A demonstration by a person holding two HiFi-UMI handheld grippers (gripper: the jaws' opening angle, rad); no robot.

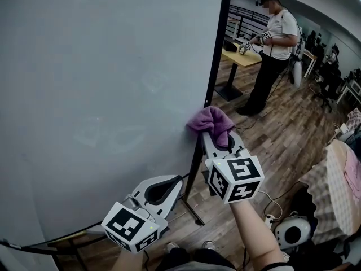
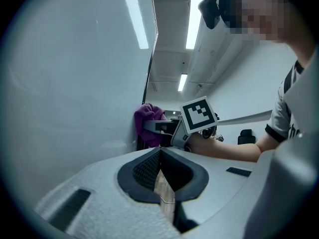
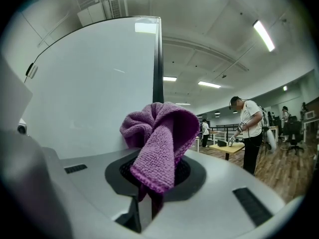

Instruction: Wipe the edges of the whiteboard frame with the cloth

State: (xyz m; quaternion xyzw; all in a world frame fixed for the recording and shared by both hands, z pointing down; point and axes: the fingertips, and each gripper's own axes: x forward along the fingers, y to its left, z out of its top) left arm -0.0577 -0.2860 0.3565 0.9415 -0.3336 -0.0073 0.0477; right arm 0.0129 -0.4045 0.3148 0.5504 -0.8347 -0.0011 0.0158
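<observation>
The cloth (image 3: 159,143) is purple microfibre with a nubbly, matt, looped pile. The whiteboard (image 1: 101,66) is smooth with a faint sheen, and its frame (image 1: 217,44) is dark and smooth. The left gripper (image 2: 160,166) and right gripper (image 3: 152,178) have matt, finely grained grey plastic shells and black ribbed pads (image 2: 144,171). The floor (image 1: 282,134) is lightly glossy wood planks.

One whiteboard (image 1: 101,95) and one cloth (image 1: 211,123) are in view. There are two tools, the left tool (image 1: 177,180) and the right tool (image 1: 217,135), each bearing one marker cube. Farther back stands one person (image 1: 274,44) at one table (image 1: 243,58).
</observation>
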